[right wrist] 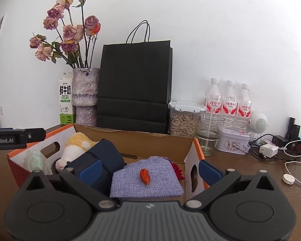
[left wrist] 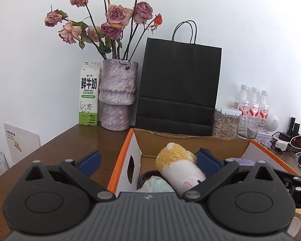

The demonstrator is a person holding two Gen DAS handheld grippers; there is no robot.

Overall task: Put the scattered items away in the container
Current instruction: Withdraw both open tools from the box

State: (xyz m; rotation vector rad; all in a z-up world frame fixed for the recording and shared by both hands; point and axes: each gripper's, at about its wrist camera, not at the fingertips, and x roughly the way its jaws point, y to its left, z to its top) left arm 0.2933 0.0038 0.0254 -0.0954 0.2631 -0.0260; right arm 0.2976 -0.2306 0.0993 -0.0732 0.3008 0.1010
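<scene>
Both wrist views looked forward from just above the tabletop (left wrist: pixel 74 146), close over the cardboard box (left wrist: pixel 121 158), toward the white wall. The left sat at the box's left end, the right at its right; both shared the black paper bag (right wrist: pixel 134 86).

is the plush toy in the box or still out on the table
In the box: the plush toy lies tipped inside the cardboard box, below its rim.

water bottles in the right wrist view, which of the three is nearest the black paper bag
The leftmost water bottle, right behind the seed jar. The other two stand further right, toward the round white speaker.
</scene>
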